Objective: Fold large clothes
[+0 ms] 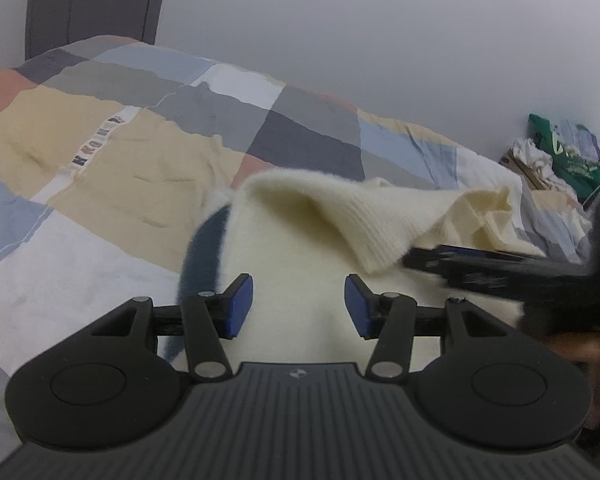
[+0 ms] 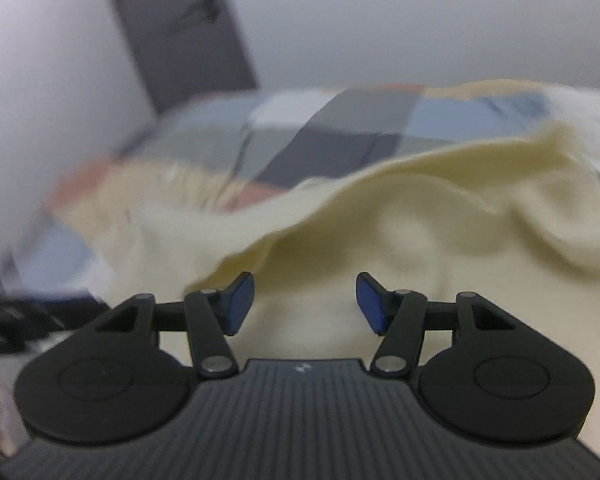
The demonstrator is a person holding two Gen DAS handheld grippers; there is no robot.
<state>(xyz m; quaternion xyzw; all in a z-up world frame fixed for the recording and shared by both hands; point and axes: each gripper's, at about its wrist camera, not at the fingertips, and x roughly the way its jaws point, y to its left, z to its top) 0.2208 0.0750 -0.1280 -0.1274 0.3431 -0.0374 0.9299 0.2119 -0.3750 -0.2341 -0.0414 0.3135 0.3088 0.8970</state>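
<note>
1. Left gripper: jaws parted, blue pads facing each other across a wide gap, grasping nothing; cream knit fills the space between and beyond them.
2. Right gripper: jaws likewise spread apart and released, with cream cloth lying in front of and under the gap. The right wrist view is motion-blurred.
3. Cream sweater: a fuzzy knit garment lying on the bed, directly ahead of both grippers. A ribbed edge is turned up and folded over, forming a raised flap. In the right wrist view the sweater rises in a loose hump with a lifted fold along its left side.
4. Dark blue stripe: a curved band on the sweater's left part, running down beside the left gripper's left finger.
5. Right gripper seen from the left wrist camera: a blurred black tool entering from the right, its tip just beside the ribbed flap; whether it touches the knit cannot be told.
6. Bed cover: patchwork of beige, grey, blue, white and salmon blocks, with a white strip bearing small letters.
7. Headboard: dark grey panel against a pale wall.
8. Clutter: a green bag and crumpled white items beyond the bed's far right corner.
</note>
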